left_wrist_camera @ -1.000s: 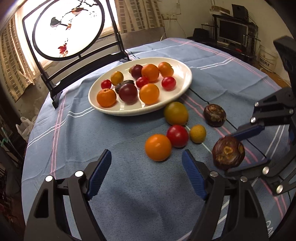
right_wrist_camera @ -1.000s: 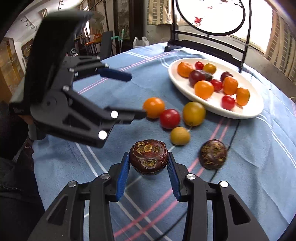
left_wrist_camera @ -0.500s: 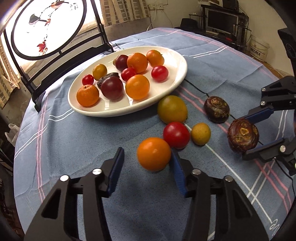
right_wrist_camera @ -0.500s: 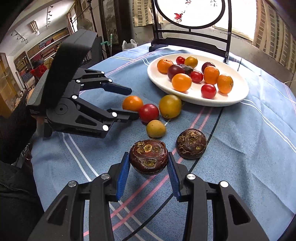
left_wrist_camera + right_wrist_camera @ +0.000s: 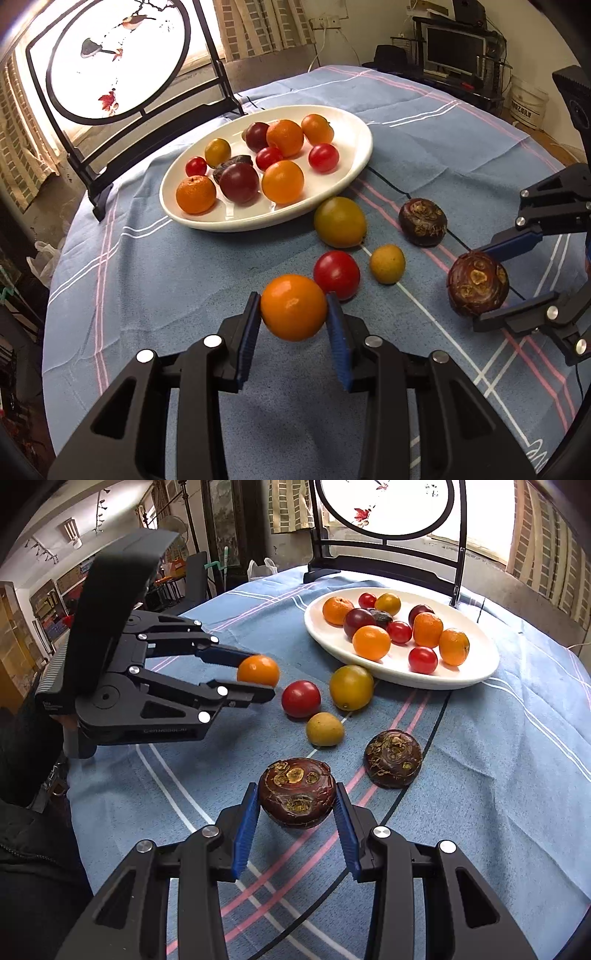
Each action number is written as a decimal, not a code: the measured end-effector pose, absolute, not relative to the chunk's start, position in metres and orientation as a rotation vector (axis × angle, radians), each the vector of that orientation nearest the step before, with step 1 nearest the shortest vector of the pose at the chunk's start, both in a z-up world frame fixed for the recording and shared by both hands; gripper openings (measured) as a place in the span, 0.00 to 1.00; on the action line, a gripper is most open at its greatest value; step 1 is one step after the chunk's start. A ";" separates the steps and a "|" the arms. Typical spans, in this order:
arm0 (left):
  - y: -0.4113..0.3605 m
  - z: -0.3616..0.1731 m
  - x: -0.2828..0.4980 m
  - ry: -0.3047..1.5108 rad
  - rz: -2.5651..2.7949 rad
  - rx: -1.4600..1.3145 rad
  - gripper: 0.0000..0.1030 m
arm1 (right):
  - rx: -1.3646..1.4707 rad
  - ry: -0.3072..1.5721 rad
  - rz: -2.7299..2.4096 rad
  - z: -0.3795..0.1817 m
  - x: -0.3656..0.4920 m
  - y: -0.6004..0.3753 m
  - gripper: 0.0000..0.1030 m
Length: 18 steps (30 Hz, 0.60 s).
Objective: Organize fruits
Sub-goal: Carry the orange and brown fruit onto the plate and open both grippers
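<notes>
While left gripper (image 5: 293,325) closes on orange (image 5: 293,312) | underside hidden

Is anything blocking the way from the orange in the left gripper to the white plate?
The left gripper is closing on the orange. A red tomato and a yellow-green fruit lie on the cloth between it and the plate; lifting over them should clear both.

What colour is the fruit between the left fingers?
Orange: the round fruit between the left fingers. Clearest in the left wrist view.
</notes>
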State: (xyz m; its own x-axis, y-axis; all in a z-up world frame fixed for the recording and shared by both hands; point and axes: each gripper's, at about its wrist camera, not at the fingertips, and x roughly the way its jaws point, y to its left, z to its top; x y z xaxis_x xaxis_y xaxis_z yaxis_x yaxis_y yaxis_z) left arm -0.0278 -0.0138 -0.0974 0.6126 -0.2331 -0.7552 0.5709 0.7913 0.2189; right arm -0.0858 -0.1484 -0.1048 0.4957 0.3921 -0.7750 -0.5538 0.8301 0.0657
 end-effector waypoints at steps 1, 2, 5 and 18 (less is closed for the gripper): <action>-0.013 -0.095 -0.030 0.772 -0.462 0.469 0.34 | -0.203 0.879 0.580 -0.105 -0.088 -0.147 0.39; -0.012 -0.092 -0.032 0.762 -0.440 0.458 0.34 | -0.199 0.876 0.583 -0.105 -0.089 -0.145 0.39; -0.007 -0.087 -0.036 0.753 -0.382 0.403 0.34 | -0.189 0.877 0.584 -0.107 -0.092 -0.141 0.39; -0.010 -0.060 -0.023 0.715 -0.314 0.311 0.34 | -0.198 0.763 0.525 -0.065 -0.077 -0.151 0.39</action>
State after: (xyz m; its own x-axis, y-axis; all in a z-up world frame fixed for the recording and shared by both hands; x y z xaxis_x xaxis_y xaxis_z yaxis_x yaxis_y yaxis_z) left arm -0.0232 -0.0101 -0.0600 0.7125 -0.1732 -0.6800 0.3827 0.9081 0.1697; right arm -0.0766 -0.1509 -0.0647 0.6026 0.3798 -0.7018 -0.5198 0.8541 0.0159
